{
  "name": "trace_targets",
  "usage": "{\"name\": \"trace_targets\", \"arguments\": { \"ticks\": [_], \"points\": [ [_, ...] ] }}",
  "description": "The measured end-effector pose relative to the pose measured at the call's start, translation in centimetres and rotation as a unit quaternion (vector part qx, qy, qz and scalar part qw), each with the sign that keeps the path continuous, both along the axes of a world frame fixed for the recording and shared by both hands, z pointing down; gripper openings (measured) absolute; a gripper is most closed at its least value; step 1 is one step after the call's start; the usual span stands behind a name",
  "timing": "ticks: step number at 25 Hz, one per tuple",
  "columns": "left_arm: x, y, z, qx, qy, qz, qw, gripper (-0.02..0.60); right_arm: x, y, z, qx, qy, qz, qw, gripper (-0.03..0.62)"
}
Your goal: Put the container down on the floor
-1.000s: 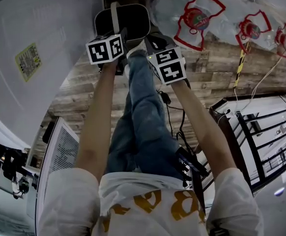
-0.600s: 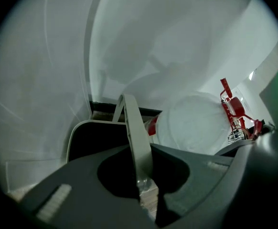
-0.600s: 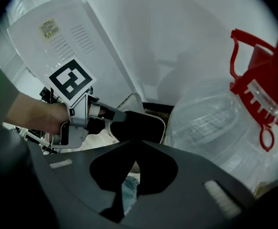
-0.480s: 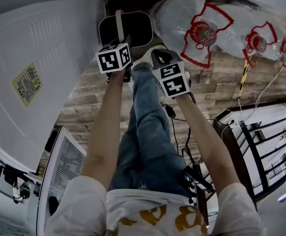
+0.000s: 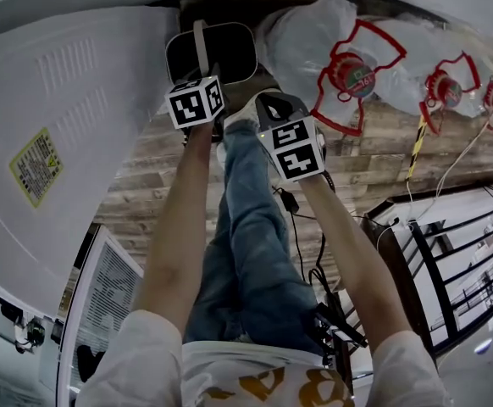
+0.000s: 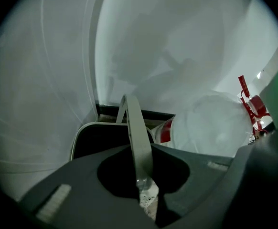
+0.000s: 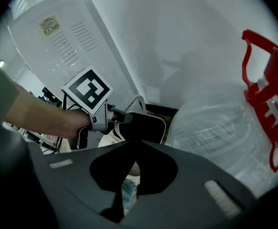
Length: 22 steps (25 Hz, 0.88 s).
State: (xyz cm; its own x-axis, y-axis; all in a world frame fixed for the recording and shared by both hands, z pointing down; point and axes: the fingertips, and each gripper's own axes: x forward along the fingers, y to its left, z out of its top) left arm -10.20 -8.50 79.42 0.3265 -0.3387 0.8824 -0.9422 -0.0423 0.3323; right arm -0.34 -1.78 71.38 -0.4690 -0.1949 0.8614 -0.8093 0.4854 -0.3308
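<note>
Wood-plank floor [image 5: 373, 151], seen steeply from above, with a white wall behind it. Everything below is placed relative to the container [image 5: 225, 49].

- Container: dark bin with a pale rim, at the foot of the wall. Its pale handle [image 6: 136, 137] stands upright over the opening. I cannot tell whether the base touches the floor or hangs just above it.
- Left claw [image 6: 146, 190]: clamped narrow on the handle, and the strap runs straight up between the jaws. It sits directly over the container's near rim. The marker cube [image 5: 197, 102] is just behind it, toward the person.
- Right claw [image 7: 127, 185]: jaws drawn almost together with nothing gripped. Only a sliver of denim shows through the slit. It is just right of the container's near edge, close beside the left claw and not touching the container.
- White appliance [image 5: 77, 100] with vent slots and a yellow label: immediately left of the container.
- Plastic-wrapped jug [image 5: 314, 32] with a red carry handle: immediately right of the container, with two more like it further right along the wall.
- Jeans leg [image 5: 255, 227]: runs from the person up toward the container's near side, between the two forearms.
- Black cables [image 5: 301, 227]: on the floor nearer than the container, on its right.
- Black metal rack [image 5: 458, 253]: well apart, on the right and nearer the person than the container.
</note>
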Motion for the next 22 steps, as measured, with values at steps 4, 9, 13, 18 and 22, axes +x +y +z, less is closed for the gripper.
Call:
{"name": "trace_targets", "arguments": {
  "ticks": [4,9,13,18,22],
  "points": [
    [-0.5,0.8,0.0,-0.002,-0.008,-0.002,1.0000,0.033,0.2,0.5,0.1,-0.008,-0.004,0.006,1.000,0.031],
    [-0.7,2.6,0.5,-0.022,-0.026,0.004,0.9994,0.031,0.1,1.2,-0.1,-0.013,-0.010,0.007,1.000,0.031],
    [-0.4,4.9,1.4,-0.062,-0.024,-0.012,0.9977,0.032,0.2,1.6,-0.6,-0.016,-0.014,0.008,1.000,0.031],
    [-0.6,6.7,1.7,-0.088,-0.025,-0.027,0.9954,0.055,0.6,2.1,-1.4,-0.016,-0.016,-0.006,1.000,0.031],
    [-1.5,8.6,2.2,-0.109,-0.044,-0.018,0.9929,0.068,0.9,2.3,-1.3,-0.018,-0.016,-0.002,1.000,0.031]
  ]
}}
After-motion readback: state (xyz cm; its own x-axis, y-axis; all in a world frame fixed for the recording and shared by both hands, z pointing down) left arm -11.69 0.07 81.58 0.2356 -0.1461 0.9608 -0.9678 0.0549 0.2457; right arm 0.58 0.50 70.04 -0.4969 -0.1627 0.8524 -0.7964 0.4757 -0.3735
